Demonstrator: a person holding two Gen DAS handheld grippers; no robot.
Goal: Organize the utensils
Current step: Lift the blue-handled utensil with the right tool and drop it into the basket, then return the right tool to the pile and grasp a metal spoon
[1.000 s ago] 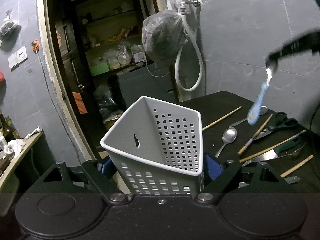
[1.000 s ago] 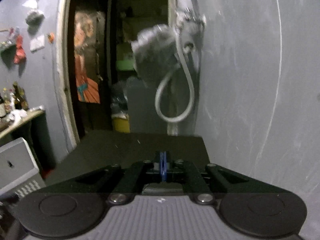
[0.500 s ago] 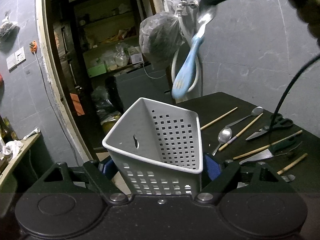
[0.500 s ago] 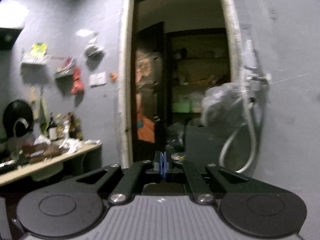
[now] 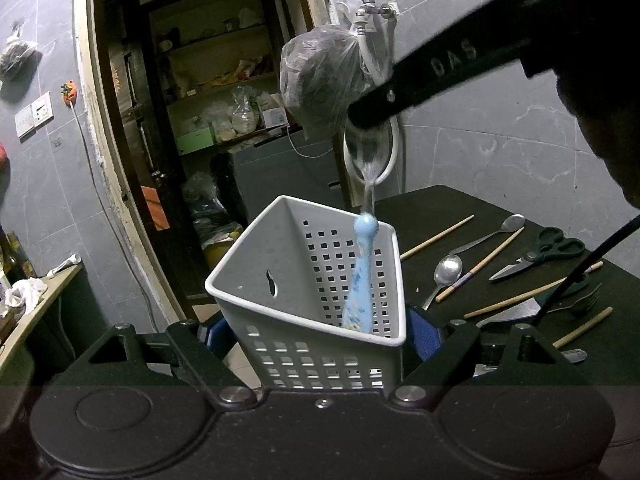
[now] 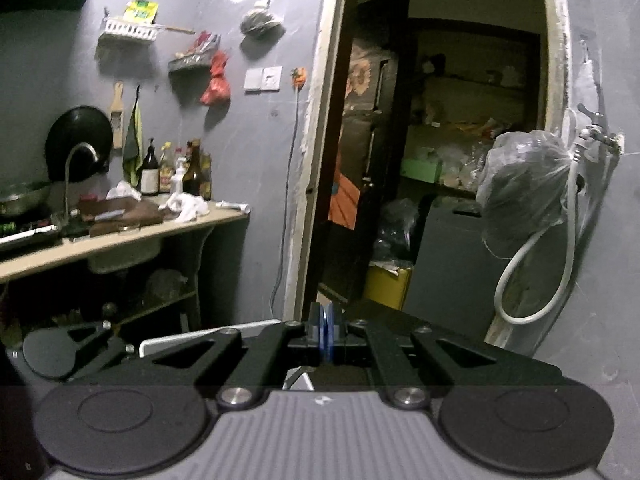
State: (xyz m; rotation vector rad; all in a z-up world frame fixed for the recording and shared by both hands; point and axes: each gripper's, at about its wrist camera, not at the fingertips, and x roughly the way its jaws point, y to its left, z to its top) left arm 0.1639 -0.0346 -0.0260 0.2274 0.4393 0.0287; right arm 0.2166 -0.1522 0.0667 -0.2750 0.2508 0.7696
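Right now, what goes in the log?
left jaws: shut on white perforated plastic basket | right jaws: lowering blue-handled metal spoon into it

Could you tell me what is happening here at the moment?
A person is sorting utensils. The left gripper clamps a white perforated basket, while the right gripper holds a blue-handled spoon by its bowl, handle down inside the basket. More spoons, chopsticks and scissors lie on the black table.
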